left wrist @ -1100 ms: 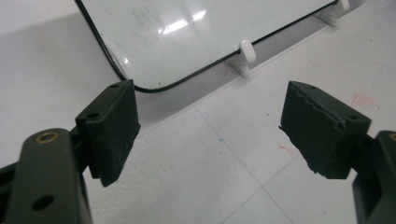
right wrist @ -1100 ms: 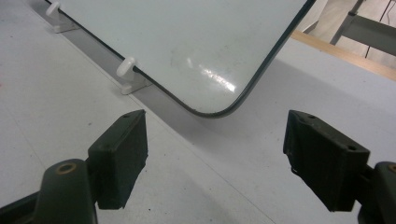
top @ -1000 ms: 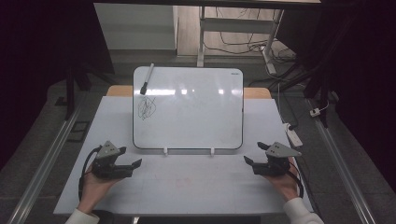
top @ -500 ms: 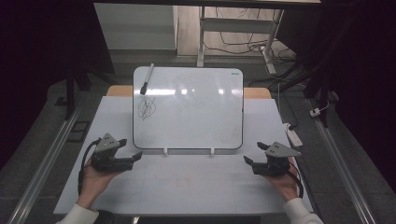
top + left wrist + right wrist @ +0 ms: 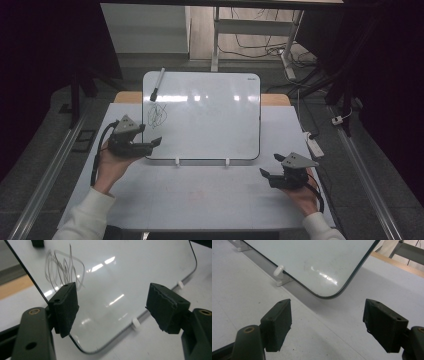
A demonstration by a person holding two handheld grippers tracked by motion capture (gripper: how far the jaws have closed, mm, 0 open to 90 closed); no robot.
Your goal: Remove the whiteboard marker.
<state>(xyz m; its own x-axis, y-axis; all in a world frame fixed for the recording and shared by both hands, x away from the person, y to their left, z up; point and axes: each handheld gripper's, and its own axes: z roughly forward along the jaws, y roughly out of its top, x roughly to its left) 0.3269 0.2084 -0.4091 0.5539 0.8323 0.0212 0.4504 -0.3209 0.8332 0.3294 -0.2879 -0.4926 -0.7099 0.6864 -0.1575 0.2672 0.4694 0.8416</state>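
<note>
At the far left of the high view, a dark floor rail ran beside the pale grey worktop, its details lost in shadow. The left claw, black with a grey three-cornered plate on top, sat in the person's left hand at the lower left corner of the white, dark-edged, round-cornered whiteboard; whether it touched the board could not be told. In the left gripper view its jaws stood wide apart, having just been closing a little, with nothing between the pads but the board's surface seen beyond them. The left pad covered the board's edge there, and the frame cut off the top of the dark scribble drawn on the board's left part. A black-capped marker pen lay slanted across the board's upper left corner, too small to read. Two small white clips held the board's near edge. Further right, the right claw rested low on the worktop in the right hand, near the board's lower right corner but apart from it, jaws open and empty in the right gripper view. Beyond it, a white power strip lay off the worktop's right edge, and cables trailed over the floor behind.
</note>
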